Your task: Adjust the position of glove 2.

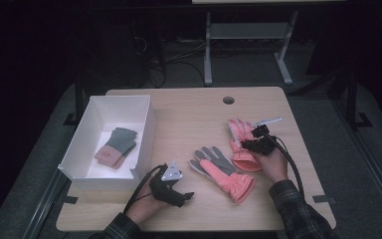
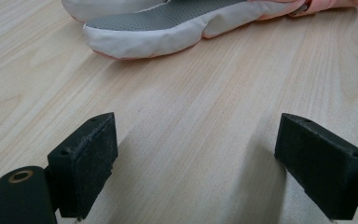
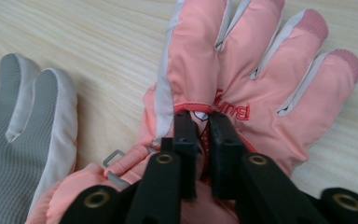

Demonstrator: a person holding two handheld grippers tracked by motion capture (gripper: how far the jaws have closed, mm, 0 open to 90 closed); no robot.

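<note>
Two pink ski gloves lie on the wooden table (image 1: 189,117). One pink glove (image 1: 239,135) (image 3: 261,74) lies back up at the right. My right gripper (image 1: 252,144) (image 3: 200,122) is shut on it, pinching a fold of fabric on its back near the red lettering. The other glove (image 1: 221,172) (image 2: 168,25) (image 3: 14,140) lies palm up, grey and white, in the middle. My left gripper (image 1: 185,197) (image 2: 196,163) rests low at the table's front, jaws wide open over bare wood, a short way from that glove's fingertips.
A white open box (image 1: 146,129) stands at the table's left with a pair of grey and pink knit gloves (image 1: 117,147) inside. A round cable hole (image 1: 228,100) sits near the far edge. Table legs and cables lie on the dark floor beyond.
</note>
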